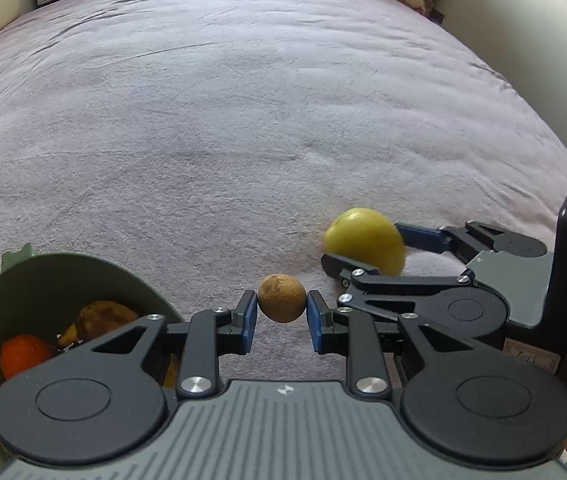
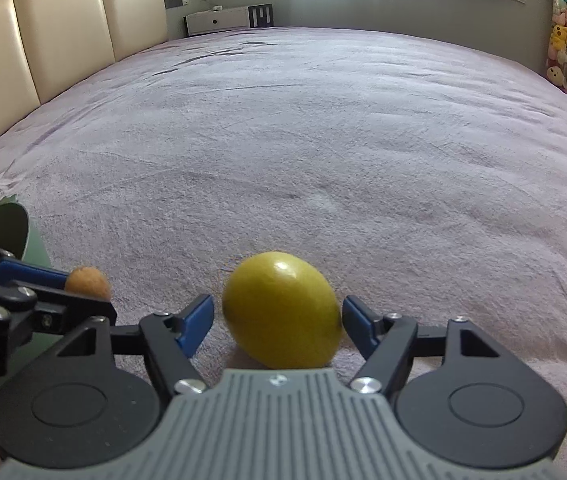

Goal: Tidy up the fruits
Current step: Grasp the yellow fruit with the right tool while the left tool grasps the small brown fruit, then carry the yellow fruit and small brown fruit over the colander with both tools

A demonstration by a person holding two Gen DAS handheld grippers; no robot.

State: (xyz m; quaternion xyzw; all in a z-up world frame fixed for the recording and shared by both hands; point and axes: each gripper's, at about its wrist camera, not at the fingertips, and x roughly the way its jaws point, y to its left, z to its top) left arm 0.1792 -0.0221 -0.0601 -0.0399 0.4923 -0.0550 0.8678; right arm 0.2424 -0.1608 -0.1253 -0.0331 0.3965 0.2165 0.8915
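My left gripper [image 1: 282, 312] clamps a small brown kiwi [image 1: 282, 298] just above the lilac bedspread [image 1: 243, 100], beside a green bowl [image 1: 43, 276] (holding an orange [image 1: 23, 354] and a banana [image 1: 99, 318]). My right gripper [image 2: 278, 320] straddles a yellow lemon [image 2: 281, 316], jaws not yet gripping it.

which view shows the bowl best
The left wrist view. There the green bowl shows its open inside, holding an orange and a browned banana, though the left gripper hides its near side. The right wrist view catches only a sliver of rim and wall at the left edge, contents unseen.
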